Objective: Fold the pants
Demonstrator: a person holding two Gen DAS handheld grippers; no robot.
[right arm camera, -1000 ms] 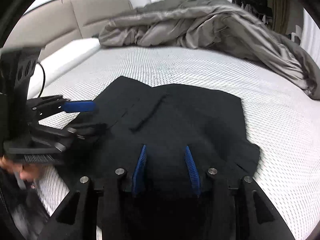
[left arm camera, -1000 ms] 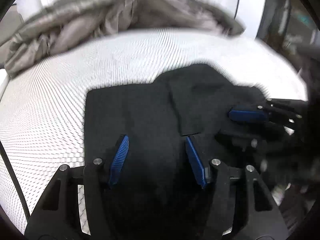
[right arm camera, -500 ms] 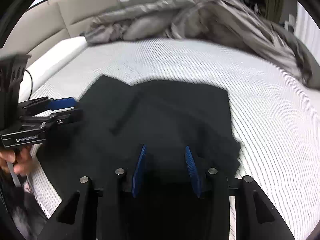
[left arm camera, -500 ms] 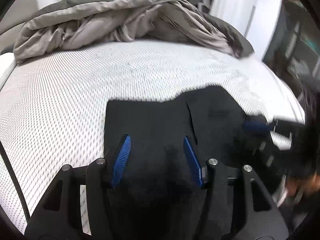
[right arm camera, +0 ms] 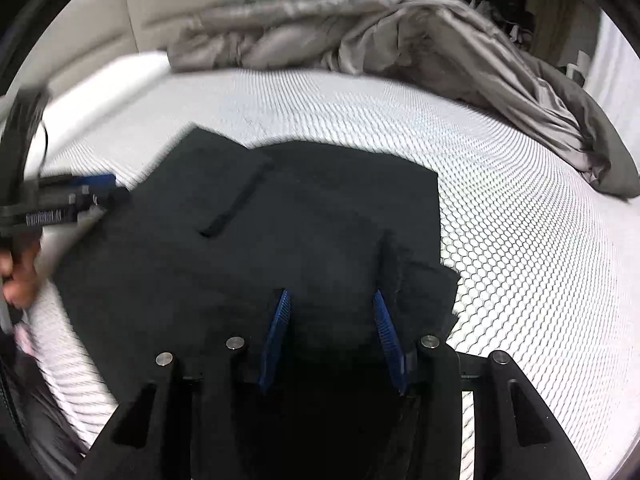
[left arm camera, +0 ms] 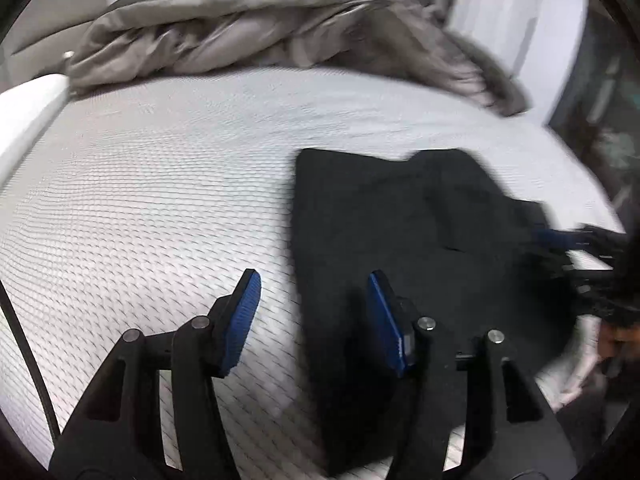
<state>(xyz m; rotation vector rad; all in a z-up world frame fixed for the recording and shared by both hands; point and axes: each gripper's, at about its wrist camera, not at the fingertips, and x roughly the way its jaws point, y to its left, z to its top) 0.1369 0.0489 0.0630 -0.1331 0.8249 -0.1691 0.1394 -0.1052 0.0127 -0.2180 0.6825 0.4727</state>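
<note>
My left gripper (left arm camera: 314, 294) has slid leftward off the black pants (left arm camera: 404, 240), jaws spread and empty, its left finger over bare mattress (left arm camera: 140, 184), while my right gripper (right arm camera: 330, 312), also parted and empty, hovers over the folded pants, duvet (right arm camera: 360, 32) at twelve o'clock.

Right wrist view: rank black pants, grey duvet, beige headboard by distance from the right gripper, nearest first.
From the right gripper:
1. black pants, directly under and ahead of the fingers.
2. grey duvet, bunched across the far side of the mattress.
3. beige headboard, far left, behind the duvet's edge.
</note>
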